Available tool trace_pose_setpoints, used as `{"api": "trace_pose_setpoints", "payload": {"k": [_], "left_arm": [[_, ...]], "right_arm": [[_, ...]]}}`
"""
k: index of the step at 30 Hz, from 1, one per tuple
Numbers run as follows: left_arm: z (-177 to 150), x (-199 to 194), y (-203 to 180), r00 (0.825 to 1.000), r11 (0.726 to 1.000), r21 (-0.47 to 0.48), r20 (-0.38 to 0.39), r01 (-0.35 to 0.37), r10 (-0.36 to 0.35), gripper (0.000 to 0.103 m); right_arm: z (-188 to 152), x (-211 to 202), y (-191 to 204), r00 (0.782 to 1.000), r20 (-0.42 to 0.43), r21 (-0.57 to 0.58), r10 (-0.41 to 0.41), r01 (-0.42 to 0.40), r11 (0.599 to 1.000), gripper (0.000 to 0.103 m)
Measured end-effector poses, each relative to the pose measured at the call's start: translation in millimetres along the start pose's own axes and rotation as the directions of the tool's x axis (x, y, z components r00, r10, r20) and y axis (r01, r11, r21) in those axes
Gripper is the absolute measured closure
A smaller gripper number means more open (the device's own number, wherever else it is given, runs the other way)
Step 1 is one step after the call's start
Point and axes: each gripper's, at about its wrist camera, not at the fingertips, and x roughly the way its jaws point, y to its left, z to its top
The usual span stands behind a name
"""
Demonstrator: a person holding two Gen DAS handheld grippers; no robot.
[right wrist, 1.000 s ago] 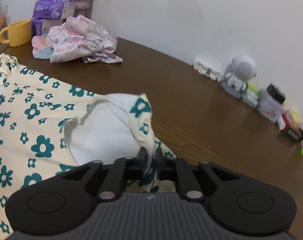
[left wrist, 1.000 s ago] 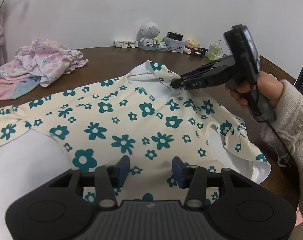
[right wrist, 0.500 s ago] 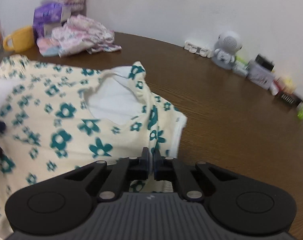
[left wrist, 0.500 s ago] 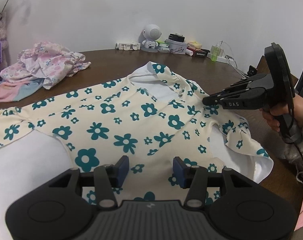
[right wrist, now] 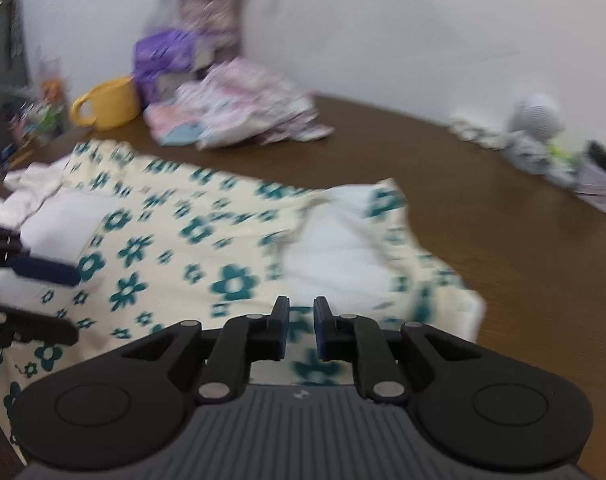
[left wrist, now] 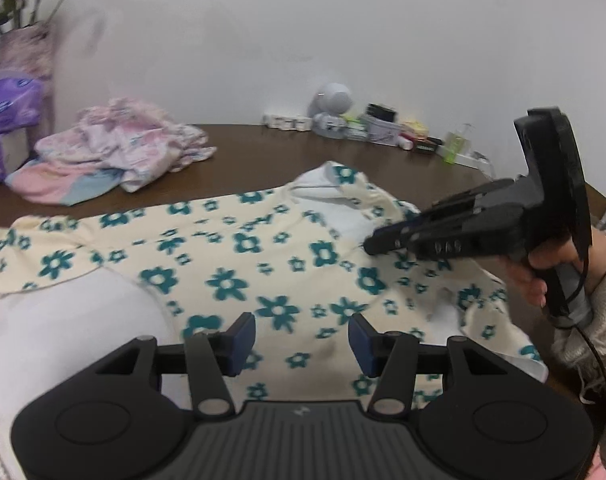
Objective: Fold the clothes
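the cream cotton top with teal flowers (left wrist: 239, 264) lies flat mid-frame on the dark brown wooden table (left wrist: 239, 160). the left gripper (left wrist: 301, 330) hovers half-wide, opening; the right gripper (right wrist: 301, 320), narrow, opening, holds nothing. white wall behind.

The left tongs (left wrist: 302, 338) hang open above the flower-printed garment (left wrist: 239, 268) spread on the table (left wrist: 243, 164), while the right tongs (left wrist: 377, 244), opening, hover beside its neckline.
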Motion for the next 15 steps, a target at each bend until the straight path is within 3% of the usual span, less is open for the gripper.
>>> {"api": "trace_pose_setpoints", "payload": {"k": [3,6,11,15], "left_arm": [[-0.3,-0.2,13.9,0.999,0.997,-0.059,0.0,-0.043,0.043,0.053],[2.7,3.3,29.7,0.997,0.985,-0.155,-0.005,-0.083,0.083,0.053],[11.2,12.9,38.5,0.99,0.962,-0.232,-0.012,-0.14,0.141,0.053],[11.3,16.9,37.7,0.981,0.955,-0.228,-0.009,-0.189,0.192,0.053]], "right_arm": [[-0.9,11.7,8.0,0.999,-0.01,-0.043,-0.034,0.033,0.999,0.092],[1.4,13.5,1.5,0.996,-0.017,-0.013,-0.093,0.093,0.996,0.091],[14.6,11.8,7.9,0.999,0.032,0.017,-0.002,0.001,1.0,0.091],[22.7,28.9,17.0,1.0,0.008,0.006,-0.013,0.013,1.0,0.087]]}}
